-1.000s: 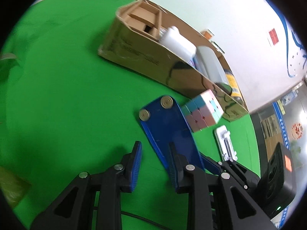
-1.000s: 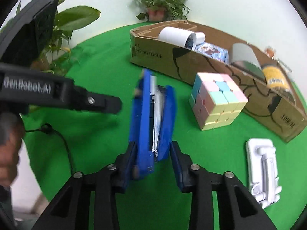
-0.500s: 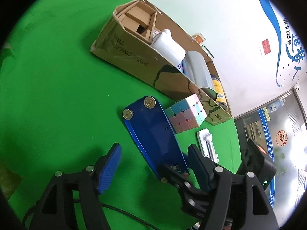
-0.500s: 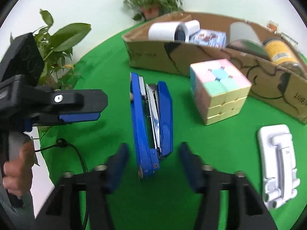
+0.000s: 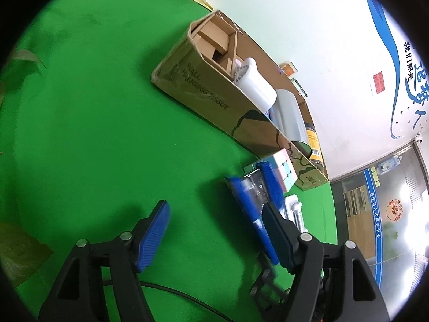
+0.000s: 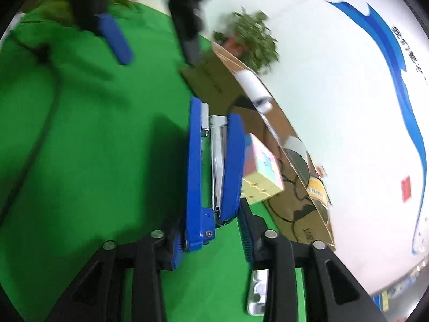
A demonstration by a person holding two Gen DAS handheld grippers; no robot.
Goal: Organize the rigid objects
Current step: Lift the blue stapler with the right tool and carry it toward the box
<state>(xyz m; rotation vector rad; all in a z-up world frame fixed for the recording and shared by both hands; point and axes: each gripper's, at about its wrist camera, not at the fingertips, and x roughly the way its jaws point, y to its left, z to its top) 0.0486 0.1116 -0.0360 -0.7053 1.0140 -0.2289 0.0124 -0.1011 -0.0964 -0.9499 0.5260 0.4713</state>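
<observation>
A blue stapler [image 6: 195, 161] lies on its side on the green cloth, arms spread in a V. Its hinge end sits between the fingers of my right gripper [image 6: 210, 220], whose jaws are opening. The left pad rests against the stapler's base and a gap shows on the right. In the left wrist view the stapler [image 5: 246, 198] lies just beyond the right finger of my left gripper [image 5: 214, 230], which is open with only cloth between its fingers. A pastel puzzle cube [image 5: 281, 166] stands behind the stapler, next to the long cardboard box [image 5: 203, 96].
The box holds a white roll [image 5: 254, 86], a clear cylinder [image 5: 289, 115], a yellow-labelled jar [image 5: 312, 139] and small cartons. A white phone stand [image 6: 257, 292] lies right of the stapler. A black cable [image 5: 174, 292] crosses the near cloth. Potted plants [image 6: 249, 37] stand at the far edge.
My left jaws have spread wide. The right gripper, shut on the stapler a second ago, has let go and rolled. The left camera now sees the stapler's open side instead of its base.
</observation>
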